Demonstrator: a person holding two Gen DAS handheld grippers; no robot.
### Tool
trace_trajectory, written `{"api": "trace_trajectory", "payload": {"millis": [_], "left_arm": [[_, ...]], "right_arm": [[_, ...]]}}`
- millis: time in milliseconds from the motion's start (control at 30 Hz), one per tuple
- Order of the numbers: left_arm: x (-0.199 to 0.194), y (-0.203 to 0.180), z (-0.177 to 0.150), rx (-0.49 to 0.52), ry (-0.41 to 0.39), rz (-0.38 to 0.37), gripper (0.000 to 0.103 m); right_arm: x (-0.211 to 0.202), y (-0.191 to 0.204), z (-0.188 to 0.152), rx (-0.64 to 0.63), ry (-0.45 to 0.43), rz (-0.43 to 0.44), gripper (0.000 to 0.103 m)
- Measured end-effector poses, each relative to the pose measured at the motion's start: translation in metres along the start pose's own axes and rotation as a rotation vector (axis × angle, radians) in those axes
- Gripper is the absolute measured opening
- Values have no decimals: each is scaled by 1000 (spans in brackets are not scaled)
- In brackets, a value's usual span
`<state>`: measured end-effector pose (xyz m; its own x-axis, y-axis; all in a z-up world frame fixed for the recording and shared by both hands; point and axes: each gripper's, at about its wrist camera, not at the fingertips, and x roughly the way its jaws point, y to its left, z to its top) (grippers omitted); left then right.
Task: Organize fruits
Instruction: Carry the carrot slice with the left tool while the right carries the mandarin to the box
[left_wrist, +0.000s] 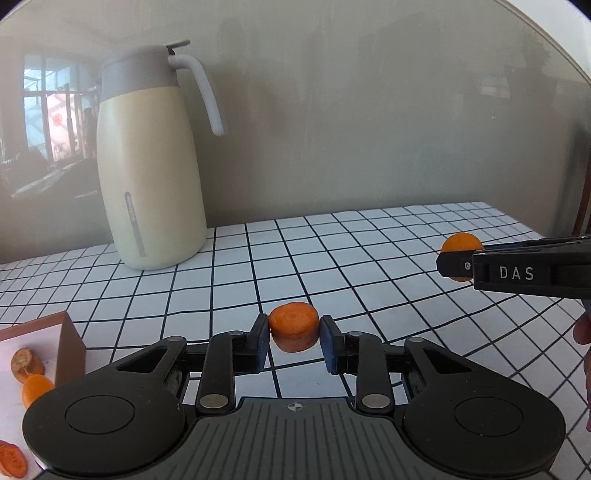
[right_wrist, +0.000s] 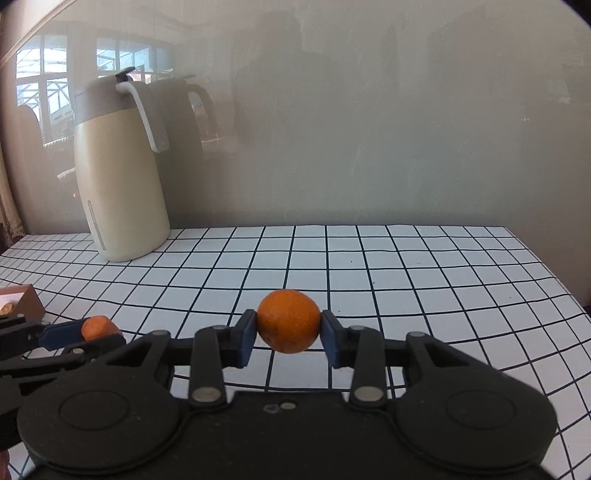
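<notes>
My left gripper (left_wrist: 294, 338) is shut on a short orange carrot chunk (left_wrist: 293, 326) and holds it above the checked tablecloth (left_wrist: 369, 266). My right gripper (right_wrist: 289, 338) is shut on a round orange (right_wrist: 289, 320), also held above the cloth. In the left wrist view the right gripper (left_wrist: 454, 258) comes in from the right edge with the orange (left_wrist: 461, 242) between its fingers. In the right wrist view the left gripper (right_wrist: 88, 334) sits at the lower left with the carrot chunk (right_wrist: 98, 328).
A cream and grey thermal jug (left_wrist: 151, 162) stands at the back left by the wall; it also shows in the right wrist view (right_wrist: 118, 170). A brown-rimmed tray (left_wrist: 68, 345) at the lower left holds carrot pieces (left_wrist: 27, 363). A carrot slice (left_wrist: 13, 459) lies at the bottom left corner.
</notes>
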<state>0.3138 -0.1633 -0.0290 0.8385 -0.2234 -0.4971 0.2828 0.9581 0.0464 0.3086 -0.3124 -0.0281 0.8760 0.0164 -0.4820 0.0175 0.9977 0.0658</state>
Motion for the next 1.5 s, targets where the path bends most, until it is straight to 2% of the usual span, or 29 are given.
{"api": "trace_trajectory", "payload": {"millis": [333, 500, 733, 1133, 1500], "left_arm": [[-88, 29, -25, -67, -53, 15, 30], [-135, 47, -28, -52, -111, 46, 30], [-185, 83, -46, -71, -144, 111, 30], [-216, 172, -72, -162, -132, 289, 30], [-238, 208, -89, -203, -135, 371, 30]], "right_arm": [[-64, 15, -20, -39, -43, 20, 29], [-97, 31, -37, -81, -51, 55, 29], [-124, 70, -48, -157, -66, 132, 29], [-130, 152, -44, -249, -95, 286, 29], [-129, 208, -41, -284, -121, 395, 29]]}}
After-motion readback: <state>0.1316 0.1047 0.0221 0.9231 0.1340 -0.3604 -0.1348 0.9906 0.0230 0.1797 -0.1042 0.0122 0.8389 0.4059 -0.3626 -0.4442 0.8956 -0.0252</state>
